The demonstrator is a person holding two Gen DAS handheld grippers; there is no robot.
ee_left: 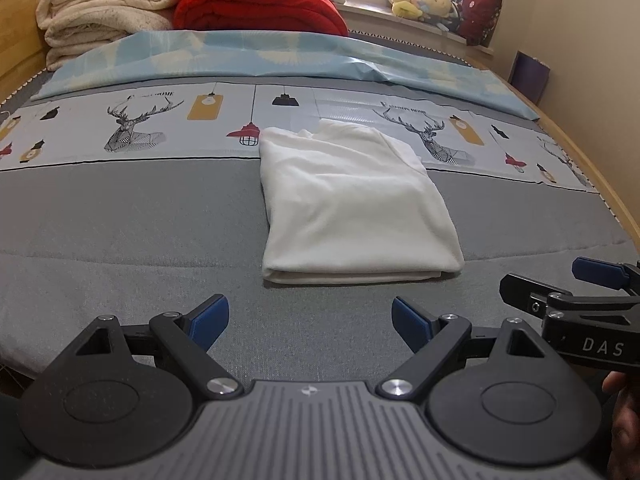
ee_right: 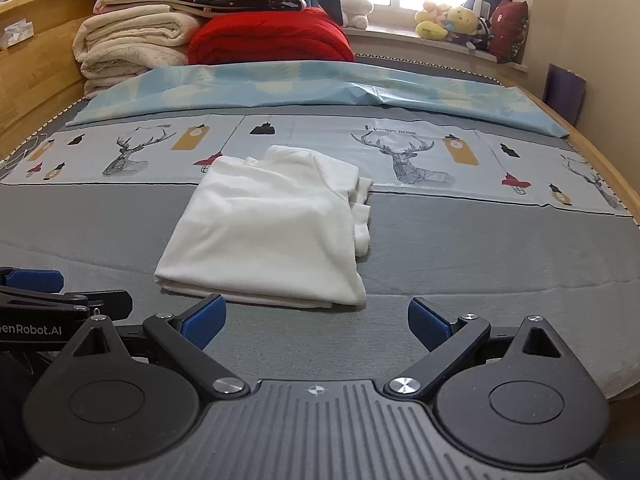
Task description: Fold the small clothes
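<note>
A small white garment [ee_left: 352, 204] lies folded in a rectangle on the grey bed cover [ee_left: 120, 232]; it also shows in the right wrist view [ee_right: 268, 232], with a loose sleeve edge sticking out at its right side. My left gripper [ee_left: 310, 322] is open and empty, just short of the garment's near edge. My right gripper [ee_right: 316, 322] is open and empty, also just short of the near edge. The right gripper shows at the right edge of the left wrist view [ee_left: 560, 284]; the left gripper shows at the left edge of the right wrist view [ee_right: 60, 288].
A light blue sheet [ee_left: 280, 56] lies across the bed behind a printed strip with deer [ee_left: 136, 128]. Folded cream blankets [ee_left: 108, 12] and a red quilt [ee_left: 260, 8] are stacked at the head. Plush toys [ee_left: 424, 0] sit on the windowsill. A wooden bed frame [ee_left: 592, 172] runs along the right.
</note>
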